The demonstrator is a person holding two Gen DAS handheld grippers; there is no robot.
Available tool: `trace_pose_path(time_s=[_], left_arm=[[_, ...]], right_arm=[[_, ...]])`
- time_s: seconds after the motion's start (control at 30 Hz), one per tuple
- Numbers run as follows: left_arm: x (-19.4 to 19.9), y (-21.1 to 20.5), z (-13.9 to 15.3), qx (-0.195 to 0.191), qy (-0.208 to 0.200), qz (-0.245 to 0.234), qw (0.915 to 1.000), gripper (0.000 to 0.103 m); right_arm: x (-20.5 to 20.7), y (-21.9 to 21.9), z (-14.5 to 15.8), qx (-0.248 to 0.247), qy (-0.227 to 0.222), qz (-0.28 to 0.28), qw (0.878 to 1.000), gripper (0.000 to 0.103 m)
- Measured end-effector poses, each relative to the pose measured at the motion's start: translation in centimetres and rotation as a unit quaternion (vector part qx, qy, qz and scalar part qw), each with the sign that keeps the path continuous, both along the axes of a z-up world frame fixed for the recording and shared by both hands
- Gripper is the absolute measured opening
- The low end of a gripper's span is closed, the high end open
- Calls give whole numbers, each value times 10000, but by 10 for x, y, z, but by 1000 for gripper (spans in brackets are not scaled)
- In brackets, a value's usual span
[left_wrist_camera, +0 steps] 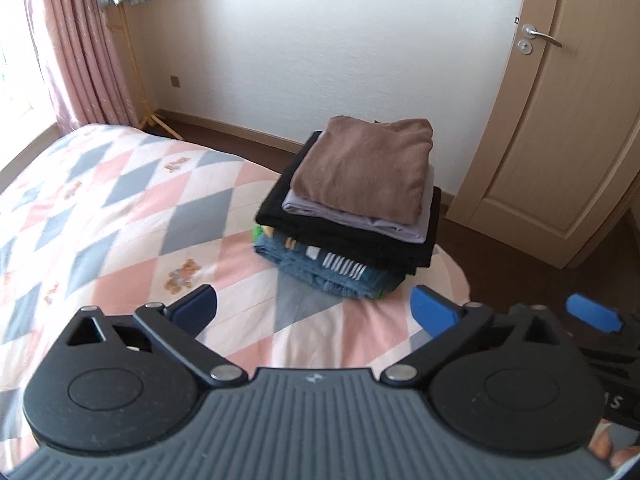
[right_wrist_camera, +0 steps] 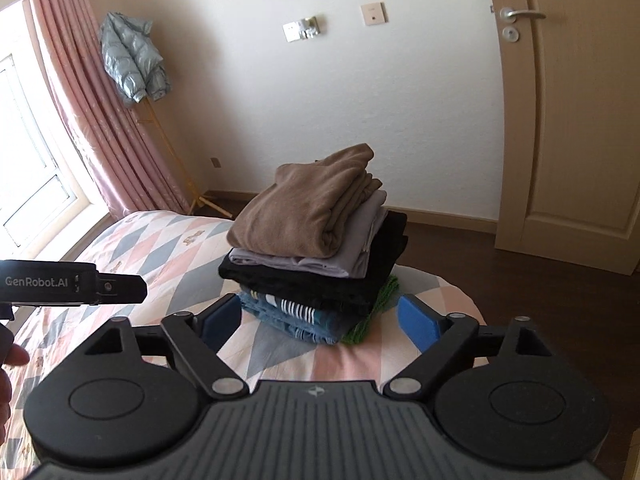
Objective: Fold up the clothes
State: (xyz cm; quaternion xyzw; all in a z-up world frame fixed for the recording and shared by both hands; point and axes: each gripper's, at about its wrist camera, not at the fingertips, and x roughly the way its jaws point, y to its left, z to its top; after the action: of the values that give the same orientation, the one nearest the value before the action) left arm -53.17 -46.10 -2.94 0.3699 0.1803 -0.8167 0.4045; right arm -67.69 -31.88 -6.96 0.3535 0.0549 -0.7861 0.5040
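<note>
The stack of folded clothes (left_wrist_camera: 352, 208) is sitting mid-frame on the quilted bed (left_wrist_camera: 120, 208), brown garment (right_wrist_camera: 304, 204) topmost. The left gripper (left_wrist_camera: 316, 312) and right gripper (right_wrist_camera: 320, 320) are both gaping wide, holding nothing, at lower frame.

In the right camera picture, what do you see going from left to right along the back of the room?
Window → pink curtain → blue jacket → wall sockets → door.

Bright daylight from the window (right_wrist_camera: 24, 168) at left; fisheye bending at edges; slight motion blur.
</note>
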Motion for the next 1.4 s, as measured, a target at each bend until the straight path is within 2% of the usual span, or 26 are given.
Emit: trace_pose_path(time_s=[0.07,0.17,0.27,0.47,0.57,0.7,0.83,1.13,1.4], left_arm=[[7,10,2,-96,-50,-17,9999,102],[22,19,3,-54,88,-23,9999,102],[36,26,3,-27,182,51,9998,102],[51,42,1,-433,-4,223,9988,102],[56,47,-1,-646,-152,209,9976,102],[69,38,-8,-355,13,163,9992,102],[73,29,-20,-233,1,189,9995,102],[71,3,-58,-43,-22,139,9999,102],[59,-22,-93,84,-268,2,9996,102]], right_arm=[[10,9,5,24,41,48,10000,95],[25,22,11,61,90,94,9999,101],[38,31,15,101,136,96,9998,101],[60,29,14,468,347,-156,9982,103],[67,29,11,390,367,-292,9981,103],[67,32,9,124,227,-564,9981,103],[61,19,5,555,-41,-695,9960,103],[65,-9,-13,1050,278,-875,9902,103],[57,-34,-48,1502,90,-918,9843,103]])
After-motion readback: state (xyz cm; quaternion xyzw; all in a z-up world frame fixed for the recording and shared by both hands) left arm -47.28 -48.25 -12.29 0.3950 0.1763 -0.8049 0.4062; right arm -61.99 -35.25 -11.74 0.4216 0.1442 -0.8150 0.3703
